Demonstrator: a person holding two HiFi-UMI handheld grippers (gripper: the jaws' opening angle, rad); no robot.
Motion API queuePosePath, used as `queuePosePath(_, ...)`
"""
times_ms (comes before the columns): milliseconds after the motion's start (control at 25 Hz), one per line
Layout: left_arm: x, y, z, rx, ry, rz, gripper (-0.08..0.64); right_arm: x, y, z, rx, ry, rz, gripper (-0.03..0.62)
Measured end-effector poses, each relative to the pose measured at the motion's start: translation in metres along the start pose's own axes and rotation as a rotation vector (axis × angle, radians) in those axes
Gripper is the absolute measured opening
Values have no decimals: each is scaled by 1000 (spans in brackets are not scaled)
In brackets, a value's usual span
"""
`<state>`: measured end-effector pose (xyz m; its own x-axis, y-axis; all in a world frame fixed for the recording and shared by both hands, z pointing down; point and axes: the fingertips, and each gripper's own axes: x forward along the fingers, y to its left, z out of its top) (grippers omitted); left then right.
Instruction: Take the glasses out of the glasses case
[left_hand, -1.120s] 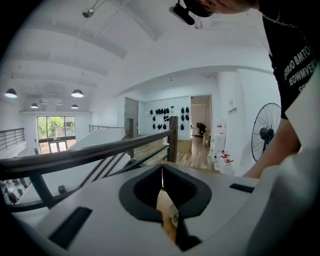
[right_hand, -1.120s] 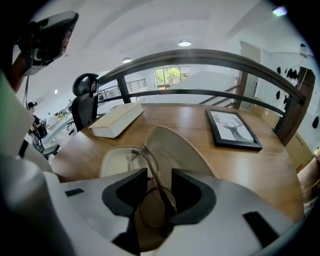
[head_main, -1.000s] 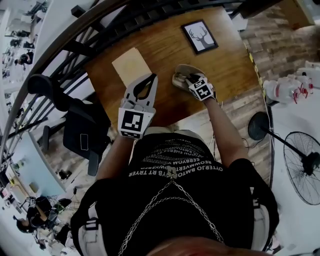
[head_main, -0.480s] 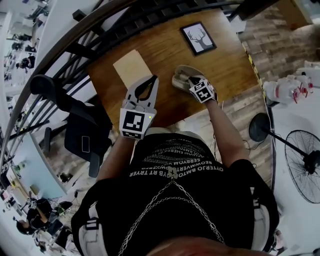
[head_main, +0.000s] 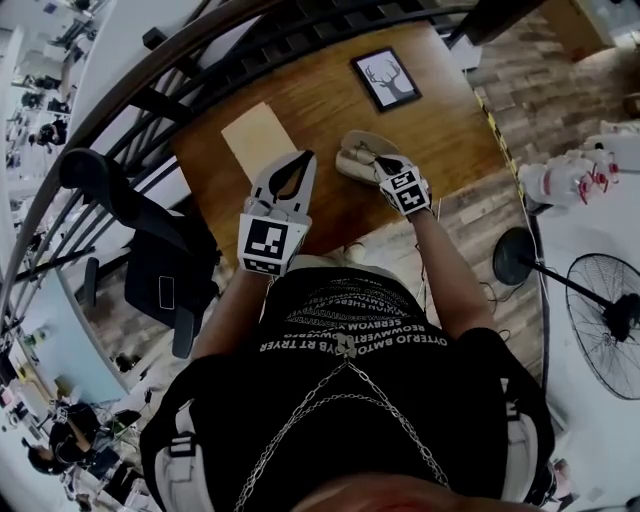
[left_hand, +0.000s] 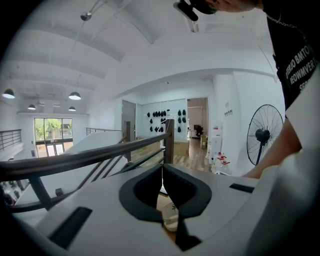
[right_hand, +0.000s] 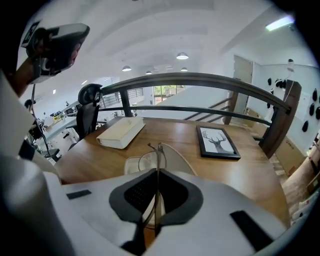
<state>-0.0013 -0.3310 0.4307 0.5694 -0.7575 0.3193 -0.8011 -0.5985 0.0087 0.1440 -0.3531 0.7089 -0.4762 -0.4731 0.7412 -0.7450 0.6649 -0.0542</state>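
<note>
On the wooden table (head_main: 445, 130) lies the beige glasses case (head_main: 352, 155), open. In the right gripper view the case (right_hand: 177, 160) shows its raised lid just beyond my jaws. My right gripper (right_hand: 157, 172) is shut on the thin wire-framed glasses (right_hand: 159, 155), which stand up between its pads, over the case. In the head view the right gripper (head_main: 378, 163) hovers at the case's near side. My left gripper (head_main: 303, 157) hangs to the case's left, above the table's near edge. The left gripper (left_hand: 162, 172) is shut, holds nothing and faces the railing.
A cream book (head_main: 258, 135) lies left of the case. A framed deer picture (head_main: 385, 78) lies at the back right. A railing (right_hand: 200, 80) runs behind the table. An office chair (head_main: 150, 250) stands at the left, a floor fan (head_main: 600, 320) and bottles (head_main: 565, 180) at the right.
My right gripper has lifted a little from the case, toward me. The left gripper has barely shifted.
</note>
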Motion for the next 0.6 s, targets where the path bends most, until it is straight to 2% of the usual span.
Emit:
queuePosePath(400, -8, -16, 4, 3, -22, -8, 29, -47, 2, -6, 86, -61, -36, 25)
queuePosePath(600, -13, -21, 6, 8, -36, -12, 29, -72, 5, 5, 101, -104, -47, 25)
